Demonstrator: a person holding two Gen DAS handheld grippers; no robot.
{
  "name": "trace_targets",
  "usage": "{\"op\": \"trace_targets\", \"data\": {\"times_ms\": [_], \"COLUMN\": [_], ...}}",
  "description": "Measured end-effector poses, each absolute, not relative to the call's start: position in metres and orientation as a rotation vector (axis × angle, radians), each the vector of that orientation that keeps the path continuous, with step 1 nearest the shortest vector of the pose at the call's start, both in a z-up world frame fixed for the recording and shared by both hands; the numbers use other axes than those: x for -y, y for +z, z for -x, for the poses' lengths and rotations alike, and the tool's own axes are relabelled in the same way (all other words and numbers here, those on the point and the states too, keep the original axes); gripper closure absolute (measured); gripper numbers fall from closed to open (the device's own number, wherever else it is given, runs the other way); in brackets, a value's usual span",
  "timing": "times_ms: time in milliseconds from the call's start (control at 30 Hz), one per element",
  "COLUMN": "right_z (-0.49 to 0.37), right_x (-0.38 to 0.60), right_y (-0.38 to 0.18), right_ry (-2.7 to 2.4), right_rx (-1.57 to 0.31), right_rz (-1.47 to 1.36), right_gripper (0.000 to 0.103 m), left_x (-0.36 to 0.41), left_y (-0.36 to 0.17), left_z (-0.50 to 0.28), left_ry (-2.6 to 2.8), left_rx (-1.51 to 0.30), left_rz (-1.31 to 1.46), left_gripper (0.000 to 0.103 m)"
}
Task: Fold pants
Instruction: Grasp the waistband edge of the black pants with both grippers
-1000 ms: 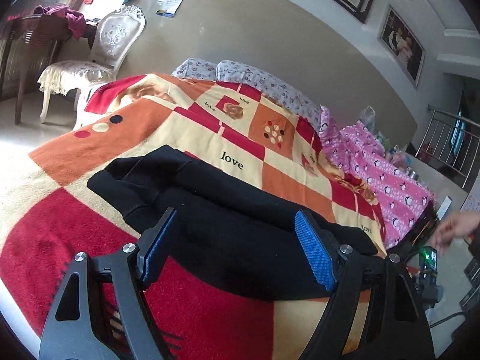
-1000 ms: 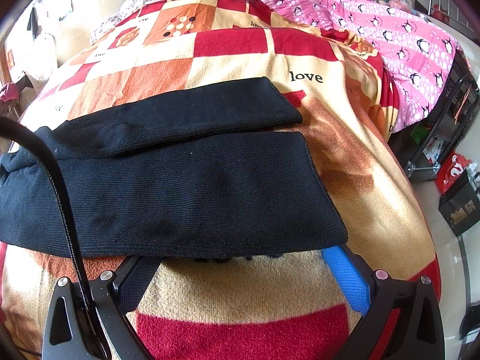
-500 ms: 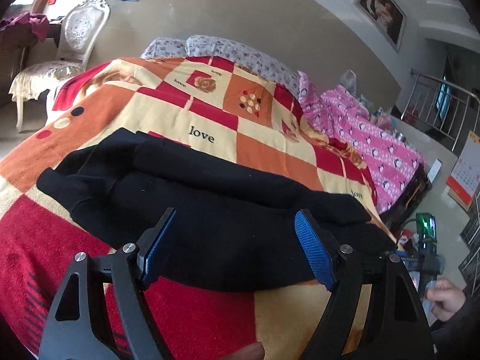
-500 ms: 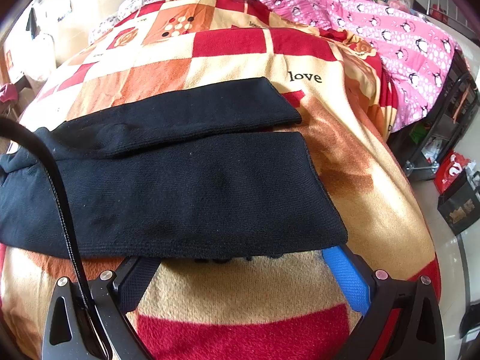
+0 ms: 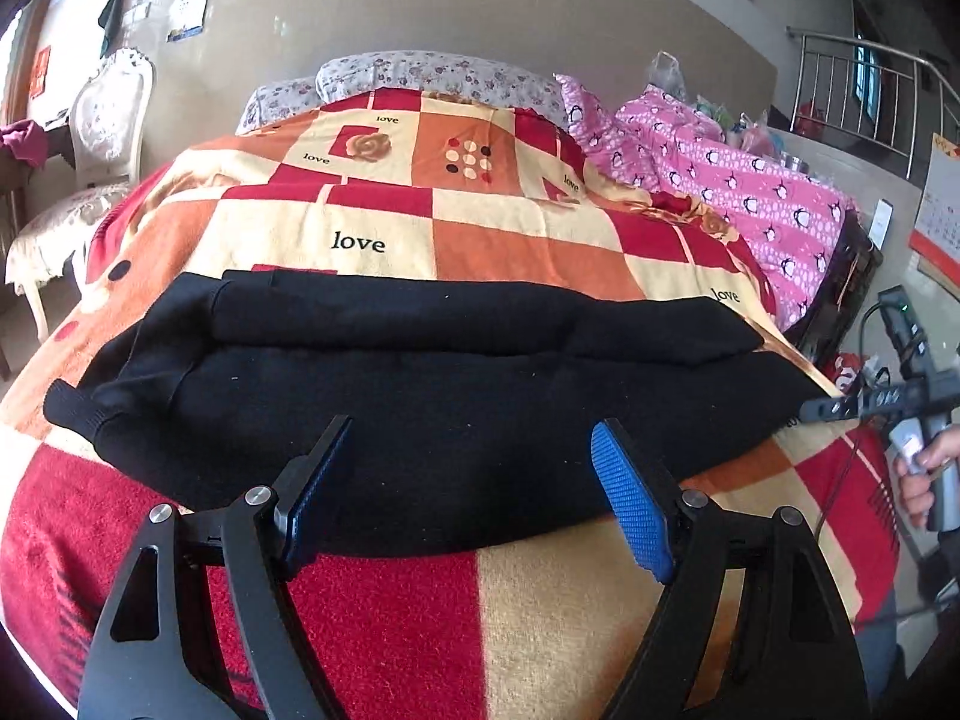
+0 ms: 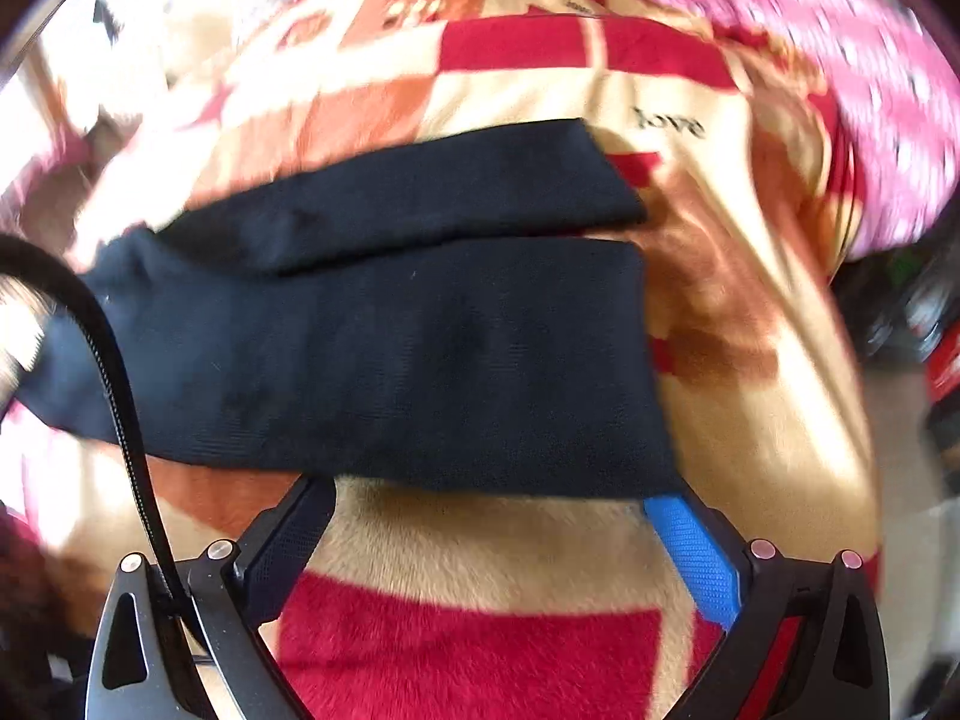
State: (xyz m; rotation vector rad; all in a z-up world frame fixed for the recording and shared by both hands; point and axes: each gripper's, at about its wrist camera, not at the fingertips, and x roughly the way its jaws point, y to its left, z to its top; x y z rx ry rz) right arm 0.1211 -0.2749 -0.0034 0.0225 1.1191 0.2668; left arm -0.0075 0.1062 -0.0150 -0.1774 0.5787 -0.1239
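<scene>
Pants [image 5: 456, 396], black and knitted, lie flat across the near part of the bed, stretched from side to side. One leg rests folded over the other, so that a narrower band of cloth sits along the far edge on top of a wider band nearer the cameras. In the left wrist view the waist end bunches toward the left and the cuffs reach toward the right edge of the bed. In the right wrist view, which is blurred, the cuff ends are squared off and the near hem [image 6: 516, 480] drapes across the tips of the right tool.

Left tool [image 5: 471, 483] hangs above the near hem of the pants with its blue pads spread wide; nothing sits between them and they touch no cloth. Right tool [image 6: 492, 516] also stands wide, its jaws closing at this moment; the hem of the pants lies over its fingertips, but the pads do not press on the fabric. From the left wrist camera that right tool shows at the cuff end, held by a hand [image 5: 924, 474].

Beneath the pants spreads a checked blanket [image 5: 492, 240] in red, orange and cream, printed with "love". Flowered pillows [image 5: 420, 72] sit at the head of the bed, a pink penguin-print quilt [image 5: 750, 192] lies along the right side, and a white chair [image 5: 102, 132] stands to the left.
</scene>
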Motion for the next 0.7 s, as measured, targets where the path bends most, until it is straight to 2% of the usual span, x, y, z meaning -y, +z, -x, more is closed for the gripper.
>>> {"op": "trace_targets", "data": {"times_ms": [67, 200, 300, 367, 400, 433, 533, 700], "right_z": [-0.121, -0.135, -0.163, -0.189, -0.199, -0.211, -0.231, -0.249], "right_x": [0.303, 0.350, 0.353, 0.346, 0.345, 0.342, 0.341, 0.347], "right_y": [0.008, 0.040, 0.033, 0.019, 0.015, 0.007, -0.015, -0.020], "right_ry": [0.264, 0.306, 0.411, 0.417, 0.412, 0.377, 0.316, 0.375], "right_rx": [-1.122, -0.947, -0.903, -0.938, -0.951, -0.980, -1.048, -1.027], "right_rz": [-0.185, -0.490, -0.655, -0.691, -0.713, -0.721, -0.770, -0.818], "right_gripper": [0.015, 0.015, 0.015, 0.017, 0.022, 0.023, 0.024, 0.024], "left_x": [-0.110, -0.112, -0.109, -0.106, -0.105, -0.104, -0.103, -0.107], "left_y": [-0.016, -0.016, -0.014, -0.013, -0.013, -0.013, -0.013, -0.015], "left_z": [0.007, 0.004, 0.005, 0.007, 0.008, 0.009, 0.010, 0.007], "left_ry": [-0.128, -0.145, -0.149, -0.146, -0.148, -0.152, -0.161, -0.174], "left_rx": [-0.579, -0.576, -0.566, -0.561, -0.557, -0.551, -0.548, -0.564], "left_rz": [0.196, 0.225, 0.219, 0.200, 0.193, 0.188, 0.183, 0.214], "left_gripper": [0.023, 0.023, 0.023, 0.023, 0.023, 0.023, 0.023, 0.023]}}
